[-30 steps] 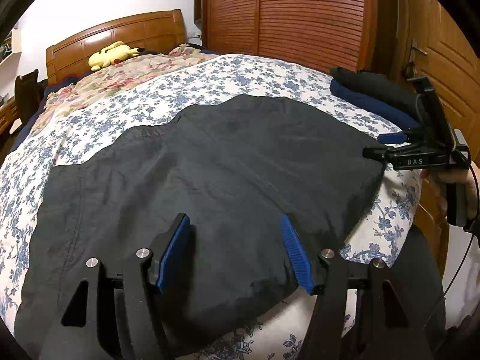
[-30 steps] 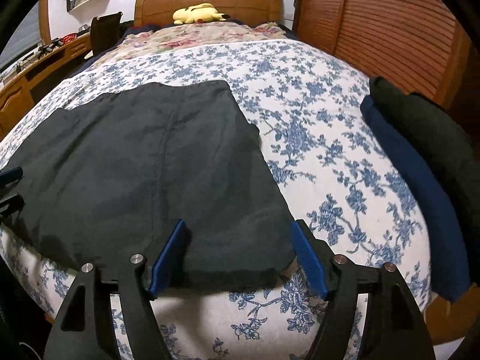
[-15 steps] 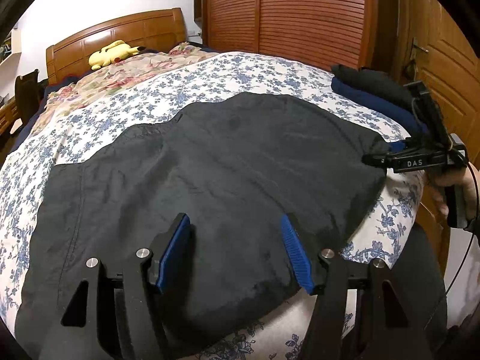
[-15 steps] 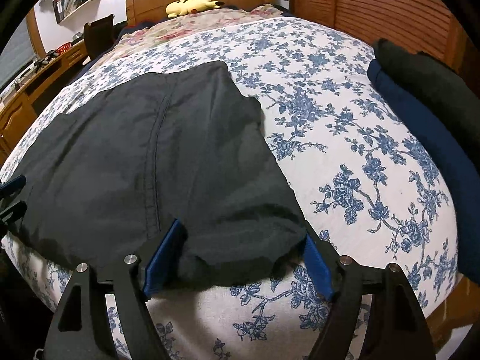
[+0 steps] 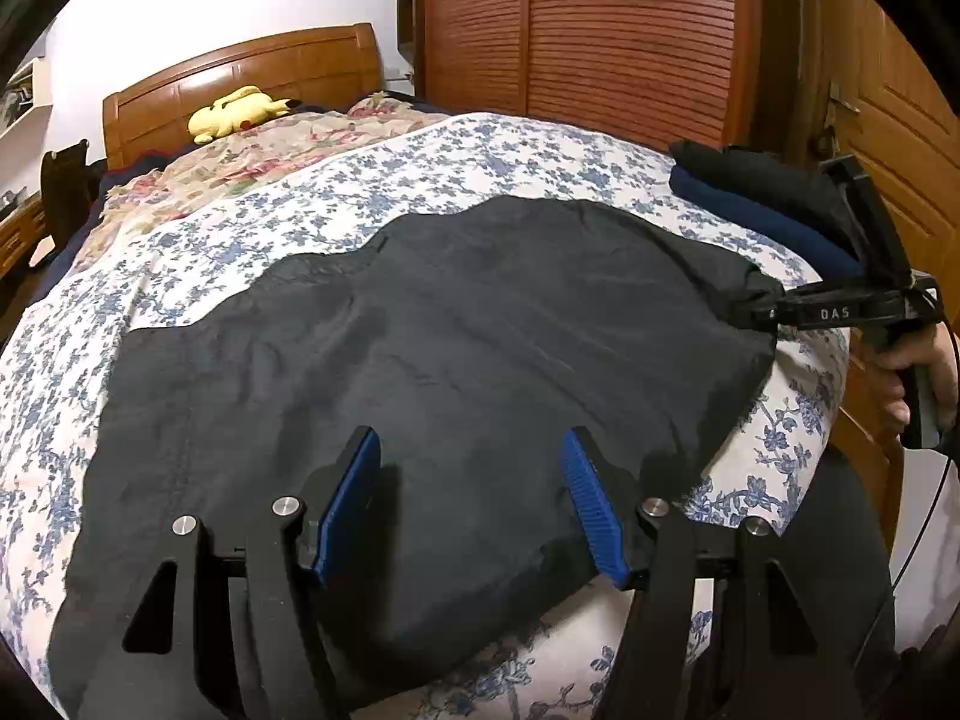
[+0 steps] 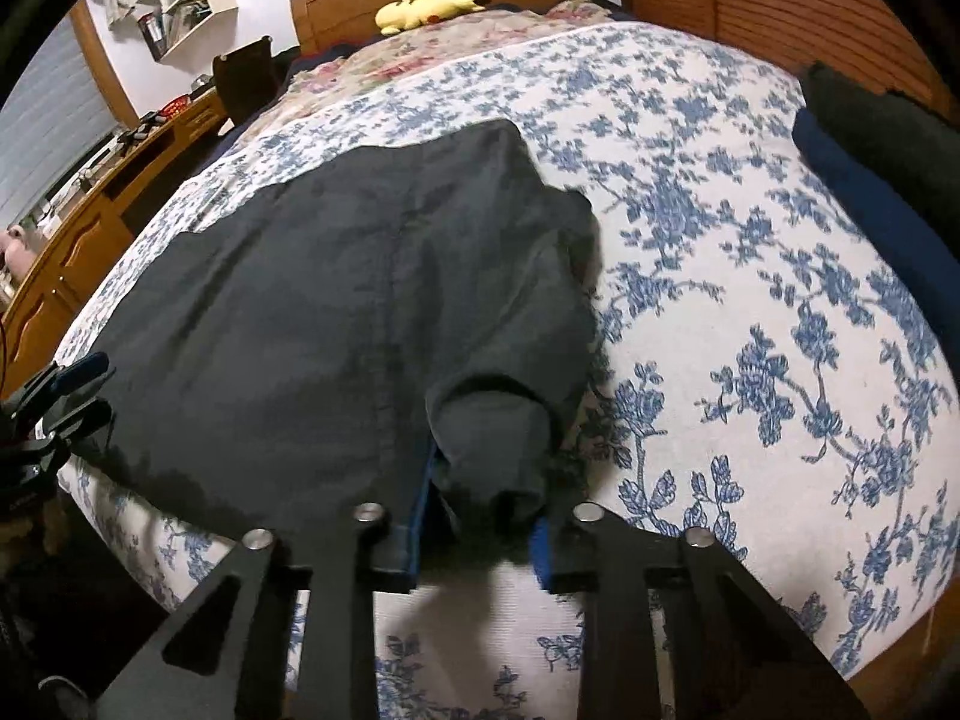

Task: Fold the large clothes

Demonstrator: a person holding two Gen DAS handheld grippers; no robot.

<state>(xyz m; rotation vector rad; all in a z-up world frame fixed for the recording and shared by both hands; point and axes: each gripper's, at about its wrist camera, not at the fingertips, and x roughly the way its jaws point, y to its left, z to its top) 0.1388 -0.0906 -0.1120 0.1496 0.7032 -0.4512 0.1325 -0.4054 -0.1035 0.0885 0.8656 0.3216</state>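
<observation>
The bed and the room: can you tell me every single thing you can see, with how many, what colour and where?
dark garment: one, black, spread flat across the near end of the bed
bedspread: one, white with blue flowers, covering the bed
folded clothes: two, one black on one navy, at the bed's right edge
plush toy: one, yellow, by the headboard
headboard: one, brown wood, far end
wardrobe doors: brown, slatted, right of the bed
wall shelves: white, far left wall
left gripper: one, black with blue fingers, open over the garment's near edge
right gripper: one, closing, bunched garment corner between its fingers
hand: one, holding the right gripper's handle
</observation>
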